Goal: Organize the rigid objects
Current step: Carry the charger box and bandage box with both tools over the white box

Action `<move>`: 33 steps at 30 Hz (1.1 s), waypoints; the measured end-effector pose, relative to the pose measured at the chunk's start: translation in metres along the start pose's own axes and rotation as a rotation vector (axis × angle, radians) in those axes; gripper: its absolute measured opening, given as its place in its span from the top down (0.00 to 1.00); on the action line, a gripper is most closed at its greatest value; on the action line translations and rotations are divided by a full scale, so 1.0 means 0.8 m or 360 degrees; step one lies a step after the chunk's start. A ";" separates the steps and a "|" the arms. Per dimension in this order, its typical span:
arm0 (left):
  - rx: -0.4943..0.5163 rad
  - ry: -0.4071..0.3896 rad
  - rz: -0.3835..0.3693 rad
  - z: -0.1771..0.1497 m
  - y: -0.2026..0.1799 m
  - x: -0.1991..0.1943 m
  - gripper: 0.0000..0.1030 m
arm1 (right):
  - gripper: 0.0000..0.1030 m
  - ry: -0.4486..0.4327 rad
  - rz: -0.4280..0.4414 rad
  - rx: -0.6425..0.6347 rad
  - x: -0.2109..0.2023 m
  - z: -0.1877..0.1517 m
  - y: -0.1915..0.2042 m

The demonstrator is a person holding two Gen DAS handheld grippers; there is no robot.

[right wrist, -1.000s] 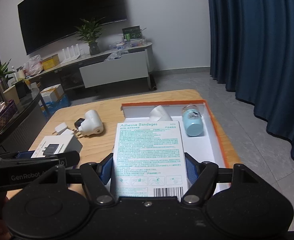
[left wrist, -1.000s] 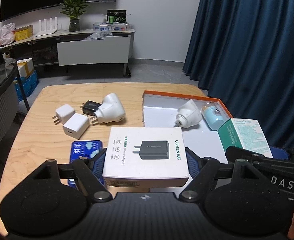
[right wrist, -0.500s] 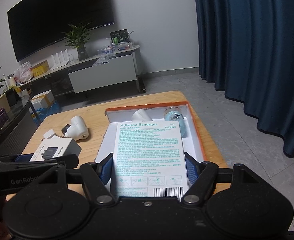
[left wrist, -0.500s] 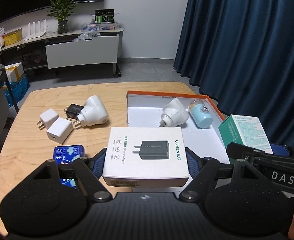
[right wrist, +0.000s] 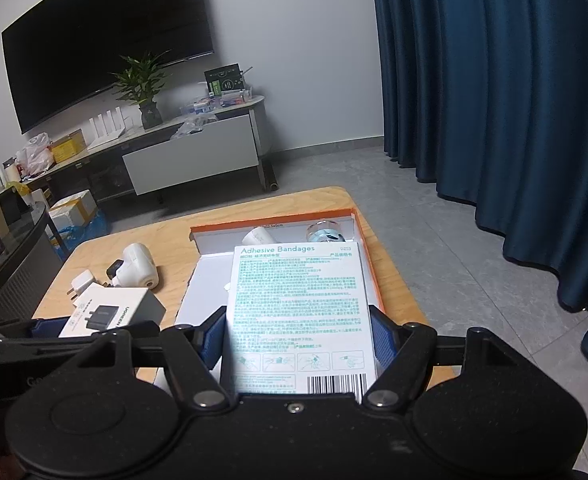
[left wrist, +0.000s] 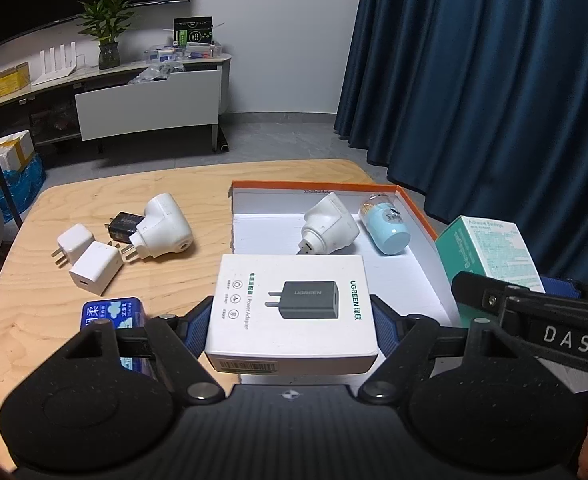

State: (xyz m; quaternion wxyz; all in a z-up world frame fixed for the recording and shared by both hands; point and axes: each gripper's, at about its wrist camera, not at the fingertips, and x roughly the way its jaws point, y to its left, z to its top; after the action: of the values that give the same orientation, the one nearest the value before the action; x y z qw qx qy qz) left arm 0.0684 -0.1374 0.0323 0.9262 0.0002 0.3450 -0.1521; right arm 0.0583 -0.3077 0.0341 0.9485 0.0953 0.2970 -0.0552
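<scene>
Holding white plug, blue bottle: orange tray; fingers clamp charger box, bandage box.

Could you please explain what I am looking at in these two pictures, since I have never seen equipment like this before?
There is no robot here: a person holds a two-finger gripper in each hand, and each carries a camera looking along its fingers. In the left view, the left gripper grips a white charger box. In the right view, the right gripper grips an adhesive bandage box. On the wooden table lies an orange-rimmed tray containing a white plug adapter and a light-blue bottle. Several chargers lie loose beside it.
</scene>
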 end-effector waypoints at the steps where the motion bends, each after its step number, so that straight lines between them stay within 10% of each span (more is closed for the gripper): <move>1: 0.0001 0.0000 -0.0002 0.000 -0.001 0.001 0.24 | 0.18 -0.0001 -0.0002 0.0000 0.001 0.000 -0.001; 33: 0.0036 0.0046 -0.0034 0.010 -0.021 0.035 0.24 | 0.18 -0.0007 -0.0038 0.0003 0.020 0.009 -0.008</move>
State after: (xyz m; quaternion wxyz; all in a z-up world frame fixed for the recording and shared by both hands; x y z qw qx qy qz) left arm 0.0890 -0.1618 0.0221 0.9194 0.0091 0.3565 -0.1660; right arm 0.0742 -0.3165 0.0295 0.9483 0.0925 0.2962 -0.0670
